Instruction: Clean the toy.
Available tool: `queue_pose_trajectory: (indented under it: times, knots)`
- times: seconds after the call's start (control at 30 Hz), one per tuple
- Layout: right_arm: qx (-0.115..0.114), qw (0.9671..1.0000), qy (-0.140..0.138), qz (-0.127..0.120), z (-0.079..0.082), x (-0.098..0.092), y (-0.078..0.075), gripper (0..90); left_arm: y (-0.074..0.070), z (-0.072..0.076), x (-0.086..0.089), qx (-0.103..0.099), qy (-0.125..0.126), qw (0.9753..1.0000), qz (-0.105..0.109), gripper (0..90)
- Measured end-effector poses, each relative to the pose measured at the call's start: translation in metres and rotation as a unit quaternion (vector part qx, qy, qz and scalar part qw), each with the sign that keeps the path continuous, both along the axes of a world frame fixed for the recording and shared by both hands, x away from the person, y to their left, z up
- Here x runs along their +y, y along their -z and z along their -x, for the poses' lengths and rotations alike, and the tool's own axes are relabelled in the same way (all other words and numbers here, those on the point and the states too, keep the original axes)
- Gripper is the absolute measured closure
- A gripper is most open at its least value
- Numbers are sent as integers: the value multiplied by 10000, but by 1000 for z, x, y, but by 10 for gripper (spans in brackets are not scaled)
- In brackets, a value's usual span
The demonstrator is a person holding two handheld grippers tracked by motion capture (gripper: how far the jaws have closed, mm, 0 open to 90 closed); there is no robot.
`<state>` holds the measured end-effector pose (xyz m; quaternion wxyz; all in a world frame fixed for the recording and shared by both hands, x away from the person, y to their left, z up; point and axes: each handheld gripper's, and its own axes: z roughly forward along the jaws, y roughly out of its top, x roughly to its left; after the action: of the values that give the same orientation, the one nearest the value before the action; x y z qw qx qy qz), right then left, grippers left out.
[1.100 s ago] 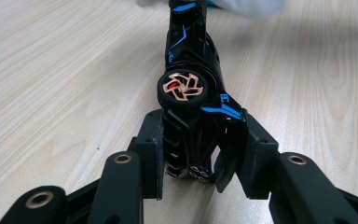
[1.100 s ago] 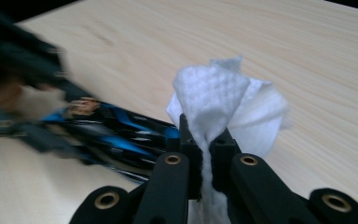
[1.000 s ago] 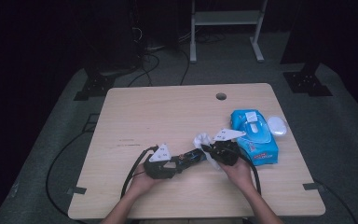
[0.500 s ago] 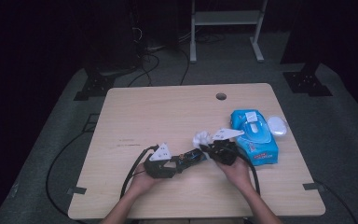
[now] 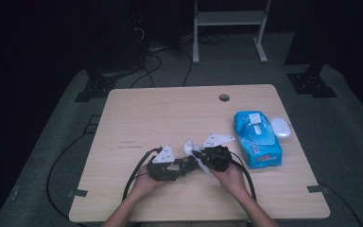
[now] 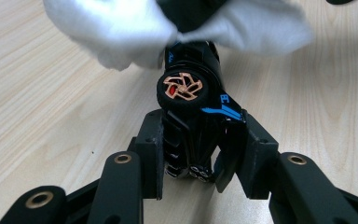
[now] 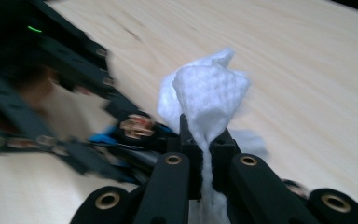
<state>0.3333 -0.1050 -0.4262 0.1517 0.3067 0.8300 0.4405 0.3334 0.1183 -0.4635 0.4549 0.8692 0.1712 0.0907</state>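
Dark floor and cables ring the pale wooden table (image 5: pixel 170 118), which has a round cable hole (image 5: pixel 224 98) toward twelve o'clock. A blue pack of wet wipes (image 5: pixel 256 138) lies at about three o'clock of the table's middle, with a small white oval lid or dish (image 5: pixel 280 127) just beside it on its far side; I cannot tell which it is. Near six o'clock, both of the person's hands meet close together. The left gripper (image 6: pixel 198 140) has its jaws closed most of the way onto a black toy car (image 6: pixel 193 100) with blue markings and a copper-coloured wheel, gripping it by its sides, the car's nose pointing away over the wood. The right gripper (image 7: pixel 204 144) has its jaws pinched nearly together on a crumpled white wipe (image 7: pixel 209 98), which bunches up above the tips. That wipe rests against the car's far end, touching it.
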Motion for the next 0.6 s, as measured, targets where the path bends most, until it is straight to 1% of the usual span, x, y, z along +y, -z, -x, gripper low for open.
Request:
queue_pose_trajectory:
  times: [0.07,0.1,0.13,0.17,0.2,0.23,0.27,0.3,0.33,0.37,0.4,0.43,0.47,0.53,0.57,0.6]
  knots:
    - [47,9992,-358,-177,5,10,2,874,0,0,1,17,-40,10000,12,586]
    - [-113,9992,-371,-78,8,15,2,874,1,0,3,21,-43,10000,29,586]
    - [-158,9990,-413,25,8,17,1,874,0,0,4,2,-33,10000,-8,586]
    - [-99,9992,-376,92,6,15,-1,874,-1,1,6,-35,-44,10000,-35,587]
    - [-139,9995,-219,159,2,8,-2,874,-2,0,7,-76,-23,9999,-98,587]
    - [-213,9993,24,292,-1,0,-1,875,-2,0,8,-86,-31,9999,-106,587]
    - [-203,9995,79,230,-4,-8,0,874,-2,-1,9,-81,-33,9999,-89,587]
    - [-6,9998,197,-44,-9,-20,0,875,-1,-1,9,-44,-56,10000,-53,587]
    - [15,9994,355,-25,-12,-28,0,875,-1,-2,9,-50,-50,10000,-51,587]
    - [-24,9987,509,24,-14,-32,0,875,-1,-2,9,-64,-37,9999,-72,587]
    - [-75,9985,532,81,-15,-35,0,875,-2,-2,9,-84,-28,9999,-95,587]
    - [-8,9986,536,18,-16,-37,0,875,-2,-2,8,-83,-32,9999,-100,587]
    - [-10,9984,564,38,-16,-36,0,875,-2,-3,8,-76,-26,9999,-120,587]
    - [-106,9982,560,194,-14,-33,-1,875,-2,-3,9,-71,-25,9999,-100,587]
    - [-88,9983,550,183,-15,-33,-1,875,-2,-3,9,-75,-29,9999,-92,587]
    - [-38,9984,556,118,-16,-34,-1,875,-2,-3,9,-80,-23,9999,-95,587]
